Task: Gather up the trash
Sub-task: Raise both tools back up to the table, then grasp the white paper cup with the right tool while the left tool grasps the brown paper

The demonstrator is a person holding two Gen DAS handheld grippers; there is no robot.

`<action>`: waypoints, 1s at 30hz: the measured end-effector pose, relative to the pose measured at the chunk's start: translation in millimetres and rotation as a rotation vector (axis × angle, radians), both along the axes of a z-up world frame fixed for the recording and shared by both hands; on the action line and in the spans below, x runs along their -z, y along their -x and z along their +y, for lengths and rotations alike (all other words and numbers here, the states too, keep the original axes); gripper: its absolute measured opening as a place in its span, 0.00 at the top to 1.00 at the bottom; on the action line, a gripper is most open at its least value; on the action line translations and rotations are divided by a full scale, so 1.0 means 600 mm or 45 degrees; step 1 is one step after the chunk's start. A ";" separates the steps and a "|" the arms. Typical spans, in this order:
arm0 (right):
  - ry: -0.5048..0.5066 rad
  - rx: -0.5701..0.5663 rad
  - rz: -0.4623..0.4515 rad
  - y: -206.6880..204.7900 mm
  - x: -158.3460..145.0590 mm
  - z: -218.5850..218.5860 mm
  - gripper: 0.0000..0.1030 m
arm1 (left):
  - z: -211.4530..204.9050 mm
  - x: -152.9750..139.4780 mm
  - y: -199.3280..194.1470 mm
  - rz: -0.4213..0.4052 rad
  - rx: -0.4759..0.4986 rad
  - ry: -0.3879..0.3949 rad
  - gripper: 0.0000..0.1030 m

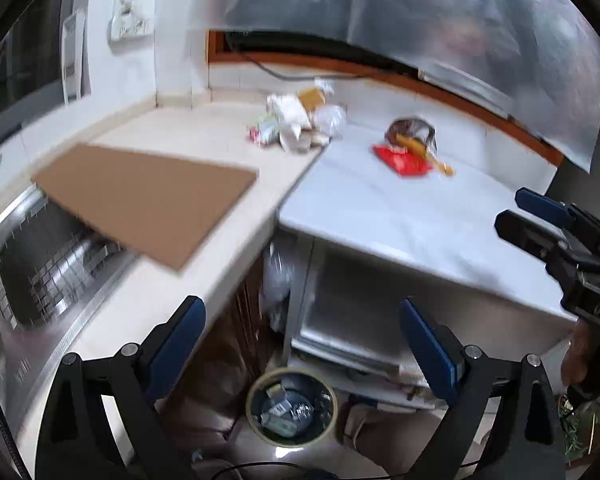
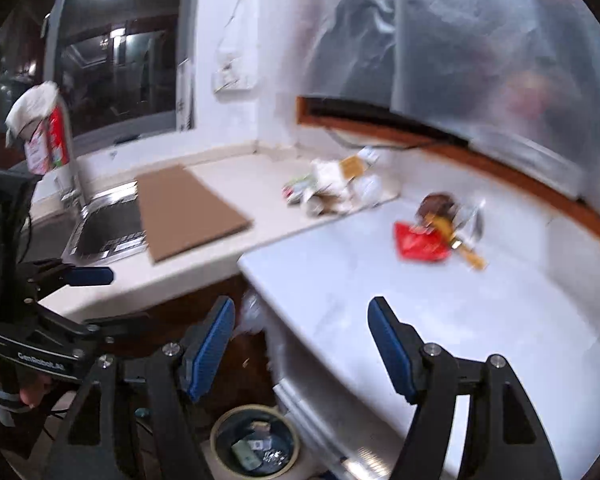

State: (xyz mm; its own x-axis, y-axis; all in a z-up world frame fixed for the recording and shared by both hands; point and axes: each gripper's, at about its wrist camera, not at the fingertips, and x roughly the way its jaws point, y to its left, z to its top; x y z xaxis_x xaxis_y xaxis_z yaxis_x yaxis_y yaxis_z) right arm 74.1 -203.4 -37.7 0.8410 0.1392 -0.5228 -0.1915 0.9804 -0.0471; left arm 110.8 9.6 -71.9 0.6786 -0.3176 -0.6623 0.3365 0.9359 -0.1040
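A pile of crumpled wrappers and paper (image 1: 300,122) lies at the back of the beige counter; it also shows in the right wrist view (image 2: 332,188). A red packet with a yellow stick and a brown wrapper (image 1: 410,150) lies on the white table, also seen in the right wrist view (image 2: 432,232). A round bin (image 1: 292,410) with trash stands on the floor below, and shows in the right wrist view (image 2: 256,444). My left gripper (image 1: 302,344) is open and empty above the bin. My right gripper (image 2: 302,344) is open and empty over the table's near edge.
A brown cardboard sheet (image 1: 144,200) lies on the counter, overhanging a steel sink (image 1: 48,264). A shelf with boxes (image 1: 360,344) sits under the white table (image 1: 420,224). Plastic sheeting (image 1: 440,20) hangs at the back. A red can (image 2: 48,136) stands by the sink.
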 end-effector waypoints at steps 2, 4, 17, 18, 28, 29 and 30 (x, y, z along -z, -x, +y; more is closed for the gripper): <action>0.025 0.037 0.015 -0.031 -0.018 -0.017 0.33 | -0.010 -0.027 -0.026 -0.023 0.005 -0.012 0.06; 0.049 0.066 0.019 -0.059 -0.032 -0.035 0.33 | -0.023 -0.048 -0.051 -0.029 0.013 -0.027 0.06; 0.242 0.393 0.079 -0.314 -0.029 -0.185 0.33 | -0.123 -0.055 -0.314 0.081 0.042 -0.124 0.07; 0.251 0.399 0.094 -0.329 -0.021 -0.189 0.33 | -0.131 -0.047 -0.339 0.101 0.044 -0.131 0.09; 0.510 0.386 0.138 -0.433 0.056 -0.180 0.34 | -0.160 0.011 -0.476 0.201 0.038 -0.245 0.31; 0.541 0.387 0.134 -0.439 0.061 -0.177 0.34 | -0.168 0.014 -0.483 0.190 0.048 -0.287 0.31; 0.564 0.388 0.131 -0.443 0.065 -0.176 0.36 | -0.171 0.013 -0.486 0.182 0.058 -0.311 0.31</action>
